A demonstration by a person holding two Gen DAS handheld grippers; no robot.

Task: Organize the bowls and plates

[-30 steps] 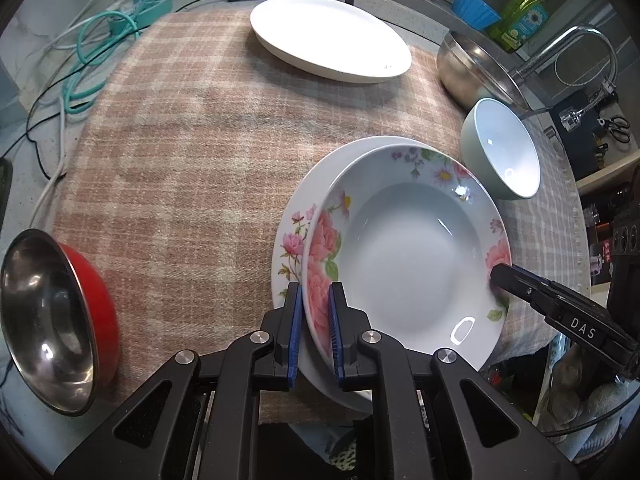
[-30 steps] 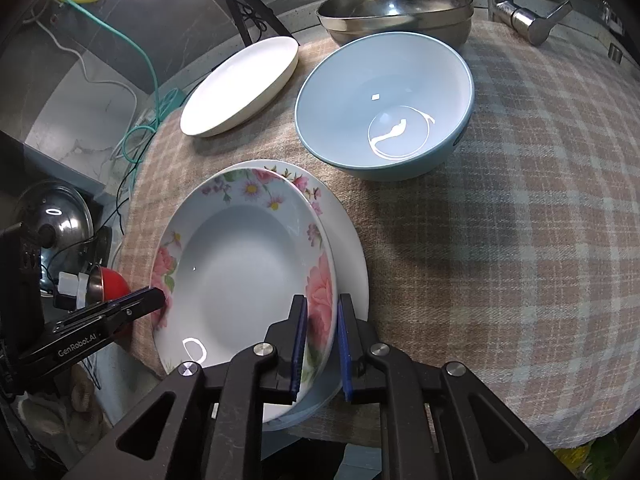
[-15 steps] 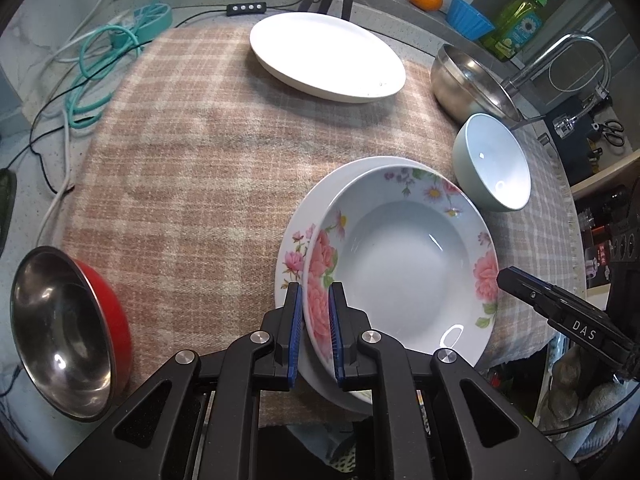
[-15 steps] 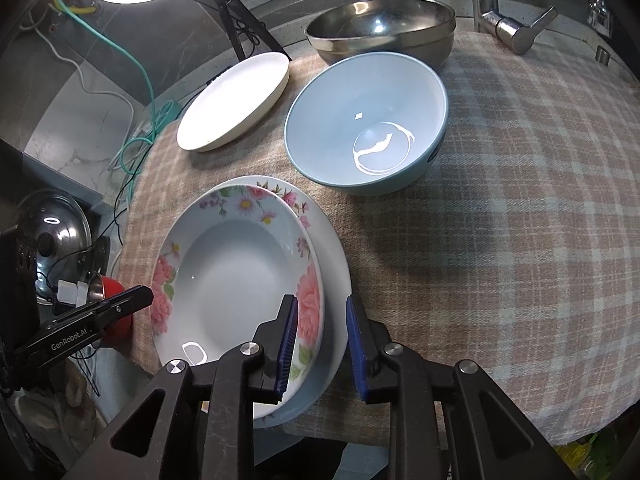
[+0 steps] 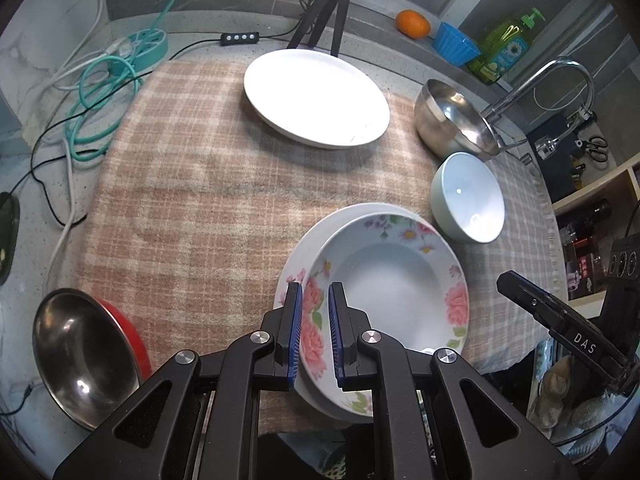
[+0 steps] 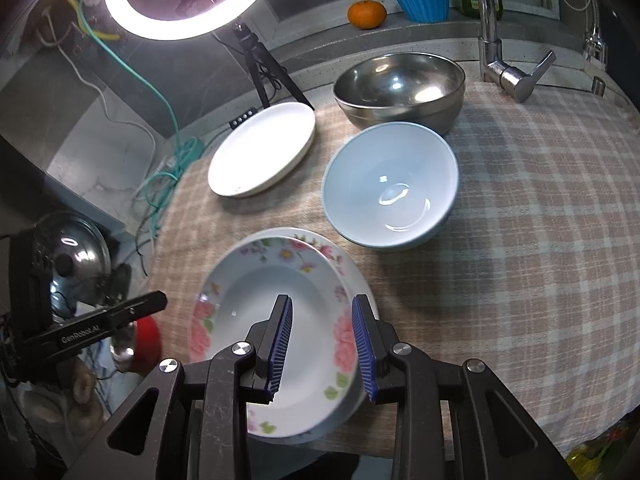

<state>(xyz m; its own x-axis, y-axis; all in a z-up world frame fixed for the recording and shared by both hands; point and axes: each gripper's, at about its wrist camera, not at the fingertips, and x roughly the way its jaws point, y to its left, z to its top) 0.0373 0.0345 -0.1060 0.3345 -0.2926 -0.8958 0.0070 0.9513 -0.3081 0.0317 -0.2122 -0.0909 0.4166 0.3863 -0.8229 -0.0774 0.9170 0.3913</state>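
Straddling the flowered plate point(image 5: 392, 288) with both tongs, we've got the left tongs point(image 5: 314, 334) spread slightly around its near rim and the right tongs point(image 6: 322, 346) spread wide above it; it sits nested on a white plate point(image 5: 296, 280) beside the blue bowl point(image 6: 390, 184).
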